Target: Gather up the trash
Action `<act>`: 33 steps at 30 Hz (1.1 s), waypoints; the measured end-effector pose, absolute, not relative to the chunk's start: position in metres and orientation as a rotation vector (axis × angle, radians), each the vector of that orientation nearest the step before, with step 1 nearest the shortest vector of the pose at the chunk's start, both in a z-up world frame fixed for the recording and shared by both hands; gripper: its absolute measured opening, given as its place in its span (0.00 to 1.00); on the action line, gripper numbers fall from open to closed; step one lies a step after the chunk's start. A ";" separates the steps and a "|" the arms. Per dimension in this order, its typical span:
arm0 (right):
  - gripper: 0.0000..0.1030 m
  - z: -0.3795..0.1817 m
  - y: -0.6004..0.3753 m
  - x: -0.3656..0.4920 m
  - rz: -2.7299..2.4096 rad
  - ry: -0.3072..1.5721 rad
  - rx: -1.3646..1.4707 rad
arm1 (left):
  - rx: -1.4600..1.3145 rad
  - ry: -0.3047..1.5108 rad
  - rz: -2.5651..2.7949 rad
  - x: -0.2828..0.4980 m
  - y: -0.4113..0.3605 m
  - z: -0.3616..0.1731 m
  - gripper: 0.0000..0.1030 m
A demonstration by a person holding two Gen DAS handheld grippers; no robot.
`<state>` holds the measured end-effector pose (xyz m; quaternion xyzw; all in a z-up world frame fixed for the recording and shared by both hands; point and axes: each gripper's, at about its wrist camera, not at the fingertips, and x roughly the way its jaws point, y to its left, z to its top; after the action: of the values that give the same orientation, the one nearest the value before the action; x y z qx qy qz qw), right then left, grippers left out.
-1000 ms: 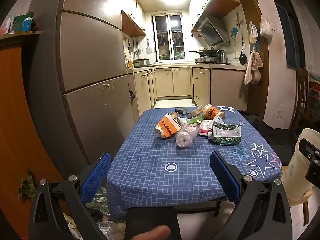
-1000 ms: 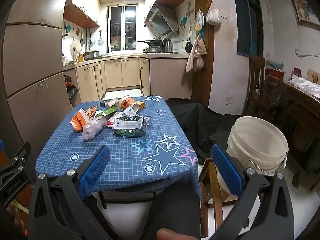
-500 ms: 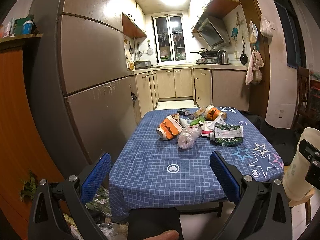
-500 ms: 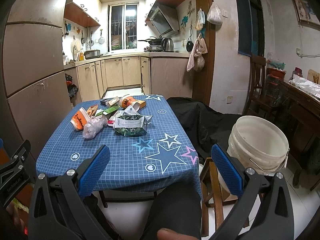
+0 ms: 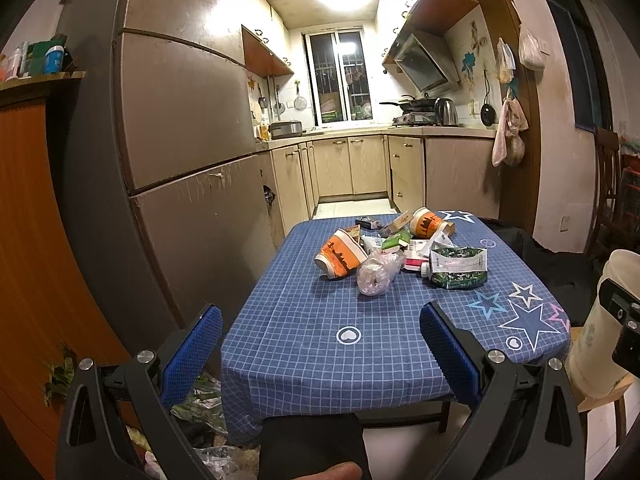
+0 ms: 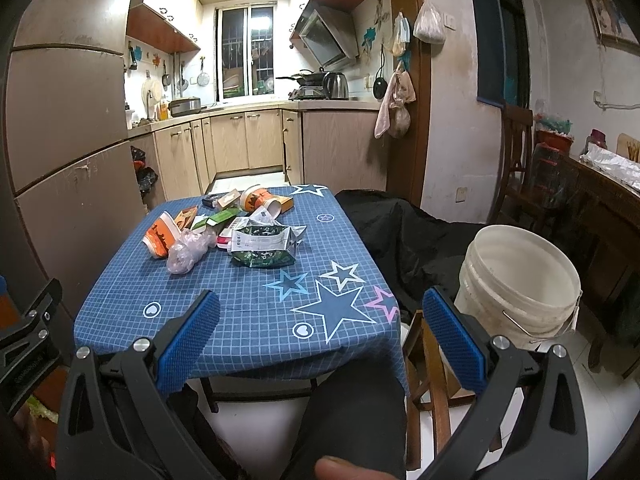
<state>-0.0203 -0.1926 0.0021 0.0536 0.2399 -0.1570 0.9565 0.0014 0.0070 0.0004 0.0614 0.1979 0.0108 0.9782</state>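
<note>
A pile of trash lies on the far half of a blue checked tablecloth (image 5: 320, 344): an orange paper cup (image 5: 340, 254) on its side, a crumpled clear plastic bag (image 5: 376, 272), a green and white pouch (image 5: 458, 266), a second orange cup (image 5: 428, 222), and small cartons. The same pile shows in the right wrist view, with the pouch (image 6: 264, 246) and the bag (image 6: 188, 250). A white plastic bucket (image 6: 520, 280) stands on a wooden stool right of the table. My left gripper (image 5: 320, 344) and right gripper (image 6: 320, 332) are open and empty, before the table's near edge.
A tall brown fridge (image 5: 180, 160) stands left of the table. Black cloth (image 6: 408, 232) drapes over something between table and bucket. A wooden sideboard (image 6: 600, 200) lines the right wall. Plastic bags and greens (image 5: 196, 404) litter the floor at the left. Kitchen cabinets are behind.
Both views have shifted slightly; the table and trash sit a little nearer and higher in frame. Both grippers stay open and empty.
</note>
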 end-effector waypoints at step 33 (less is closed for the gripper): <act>0.95 0.016 -0.204 -0.067 -0.081 0.315 0.310 | 0.144 0.392 -0.080 -0.023 -0.009 0.001 0.96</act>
<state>-0.0666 -0.2042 0.0161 0.1536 0.1562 -0.0404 0.9749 -0.0234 -0.0092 0.0008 0.0713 0.1944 -0.0396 0.9775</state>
